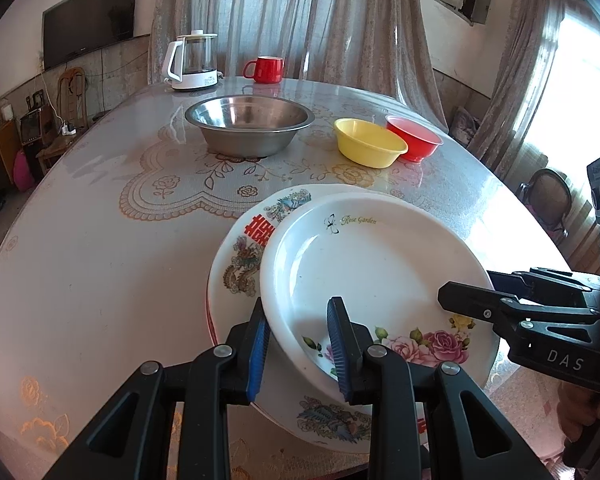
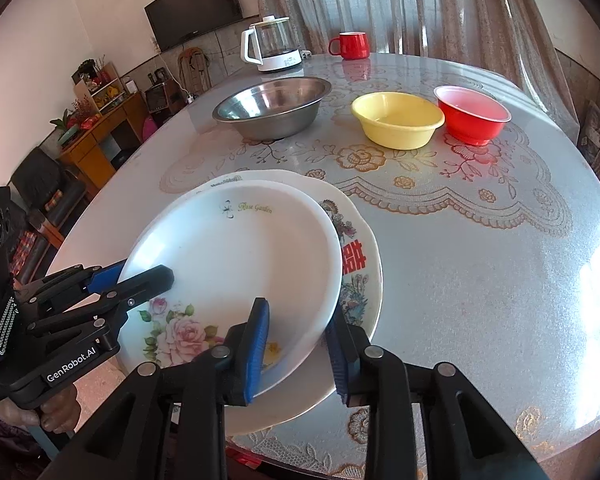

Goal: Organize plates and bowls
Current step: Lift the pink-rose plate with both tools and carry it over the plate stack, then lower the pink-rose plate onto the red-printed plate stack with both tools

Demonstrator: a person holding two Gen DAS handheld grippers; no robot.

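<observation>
A white rose-pattern plate [image 1: 380, 272] [image 2: 236, 256] lies on top of a larger plate with red characters and dragon motifs [image 1: 244, 256] [image 2: 360, 264] near the table's front edge. My left gripper [image 1: 300, 344] has its blue-padded fingers either side of the rose plate's near-left rim, with a gap showing. My right gripper [image 2: 296, 348] straddles the plate's near-right rim the same way; it also shows in the left wrist view [image 1: 472, 300]. A steel bowl [image 1: 250, 124] [image 2: 274, 106], a yellow bowl [image 1: 370, 142] [image 2: 398, 120] and a red bowl [image 1: 416, 138] [image 2: 474, 114] stand farther back.
A white-based glass kettle [image 1: 192, 62] [image 2: 272, 46] and a red mug [image 1: 266, 69] [image 2: 352, 45] stand at the table's far edge [image 2: 460, 64]. Curtains hang behind. A TV, cabinets and chairs lie to the left.
</observation>
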